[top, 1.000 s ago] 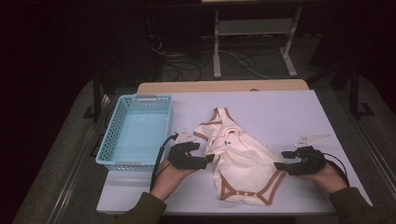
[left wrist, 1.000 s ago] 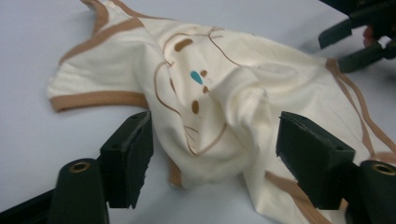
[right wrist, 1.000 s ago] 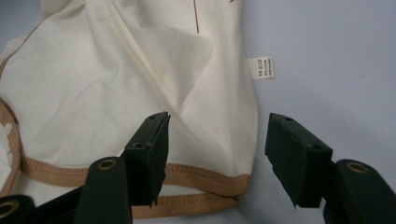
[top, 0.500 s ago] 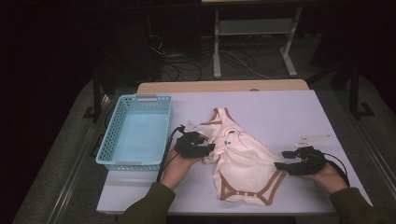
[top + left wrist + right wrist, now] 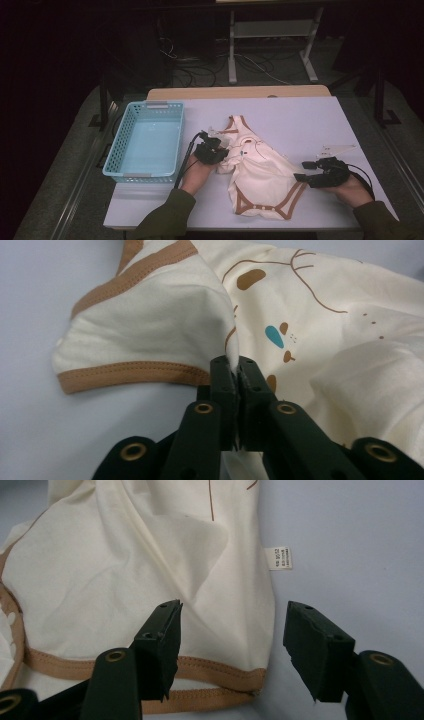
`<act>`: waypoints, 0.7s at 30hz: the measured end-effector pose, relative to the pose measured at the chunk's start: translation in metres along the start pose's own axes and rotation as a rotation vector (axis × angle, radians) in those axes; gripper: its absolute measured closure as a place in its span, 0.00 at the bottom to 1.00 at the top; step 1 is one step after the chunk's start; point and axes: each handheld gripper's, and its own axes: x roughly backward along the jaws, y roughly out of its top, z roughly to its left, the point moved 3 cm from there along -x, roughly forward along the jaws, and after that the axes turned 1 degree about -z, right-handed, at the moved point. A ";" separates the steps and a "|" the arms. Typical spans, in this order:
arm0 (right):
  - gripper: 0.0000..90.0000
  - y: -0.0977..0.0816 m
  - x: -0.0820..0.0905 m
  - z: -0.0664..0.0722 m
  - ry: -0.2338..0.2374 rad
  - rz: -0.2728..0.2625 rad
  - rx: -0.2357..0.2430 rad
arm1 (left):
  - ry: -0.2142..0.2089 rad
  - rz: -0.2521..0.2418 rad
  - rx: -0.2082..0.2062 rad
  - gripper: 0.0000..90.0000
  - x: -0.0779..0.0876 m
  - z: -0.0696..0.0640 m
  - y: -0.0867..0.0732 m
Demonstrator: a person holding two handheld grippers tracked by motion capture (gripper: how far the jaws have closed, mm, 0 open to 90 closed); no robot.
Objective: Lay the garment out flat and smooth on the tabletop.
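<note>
Around the bench (image 5: 320, 120) the room is dark, with black cables on the floor and a pale metal stand (image 5: 272, 45) behind it; the bench itself is a pale lavender-white sheet with a wooden strip along its far edge.

On the middle of the bench lies a cream baby bodysuit (image 5: 260, 175) with brown trim and a printed animal face, rumpled, its neck end toward the far side and its snap end toward the person.

At its left edge, the left gripper (image 5: 216, 150) has just been closing its fingers (image 5: 224, 385), and they are now pinched tight on a raised fold of the cream cloth just beside the brown-hemmed sleeve (image 5: 135, 372); the cloth rises in a peak out of the closed tips.

At the garment's lower right edge, the right gripper (image 5: 305, 176) rests low on the bench with its fingers (image 5: 160, 635) about half apart. 1 finger sits over the cloth near the brown hem (image 5: 210, 667), the other over bare bench just beside the garment's corner; they press on nothing. A small white care label (image 5: 280, 558) sticks out from the side seam beyond them.

Left of the garment stands 1 light blue plastic basket (image 5: 114, 150) with latticed walls; its floor is bare.
</note>
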 end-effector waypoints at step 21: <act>0.43 0.000 0.002 -0.001 -0.014 -0.014 -0.001 | 0.071 -0.042 -0.088 0.97 -0.006 0.016 0.035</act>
